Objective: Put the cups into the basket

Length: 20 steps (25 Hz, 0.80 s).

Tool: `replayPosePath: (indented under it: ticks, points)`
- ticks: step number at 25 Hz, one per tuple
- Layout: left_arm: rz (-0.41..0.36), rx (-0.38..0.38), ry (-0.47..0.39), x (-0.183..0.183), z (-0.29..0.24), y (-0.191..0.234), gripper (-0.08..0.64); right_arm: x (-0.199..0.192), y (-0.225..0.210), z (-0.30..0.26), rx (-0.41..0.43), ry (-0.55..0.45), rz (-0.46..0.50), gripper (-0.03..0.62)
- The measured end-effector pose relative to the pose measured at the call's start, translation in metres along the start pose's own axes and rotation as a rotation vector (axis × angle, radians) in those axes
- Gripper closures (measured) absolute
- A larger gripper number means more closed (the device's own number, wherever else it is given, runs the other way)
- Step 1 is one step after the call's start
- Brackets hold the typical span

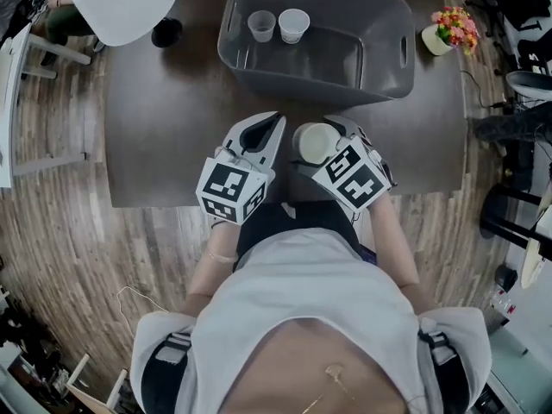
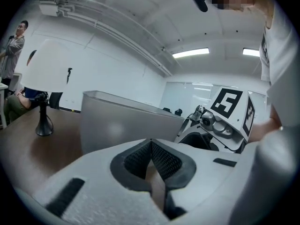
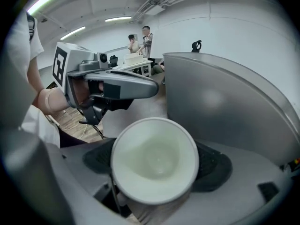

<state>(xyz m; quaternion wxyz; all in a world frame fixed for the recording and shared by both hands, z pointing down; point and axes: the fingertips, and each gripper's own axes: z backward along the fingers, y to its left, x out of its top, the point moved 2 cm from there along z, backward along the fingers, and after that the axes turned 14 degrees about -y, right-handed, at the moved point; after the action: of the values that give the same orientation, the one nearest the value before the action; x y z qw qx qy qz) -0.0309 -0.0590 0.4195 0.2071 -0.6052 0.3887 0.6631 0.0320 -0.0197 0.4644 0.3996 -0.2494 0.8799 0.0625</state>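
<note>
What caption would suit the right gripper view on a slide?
Right tool clamped on a white cup beside the grey basket wall, left tool shut alongside.

A dark brown table (image 1: 164,128) stands on a wood-plank floor (image 1: 60,231). White walls (image 2: 117,74) rise to a white ceiling (image 2: 154,3) lit by long strip lights (image 2: 190,53).

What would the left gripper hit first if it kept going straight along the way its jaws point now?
Most likely the near wall of the gray basket: it stands straight beyond the shut, empty left gripper, with only table between. Depth is hard to judge.
</note>
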Motion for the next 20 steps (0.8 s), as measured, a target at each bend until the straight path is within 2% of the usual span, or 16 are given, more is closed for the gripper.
replayPosePath:
  ticks: [9,20]
  points:
    - [-0.012,-0.114,0.032,-0.013,-0.037,-0.054,0.551,-0.044,-0.019,0.047,-0.080,0.002,-0.063,0.146]
    - [-0.035,-0.132,0.061,-0.017,-0.042,-0.080,0.551,-0.057,-0.021,0.064,-0.039,0.000,-0.016,0.146]
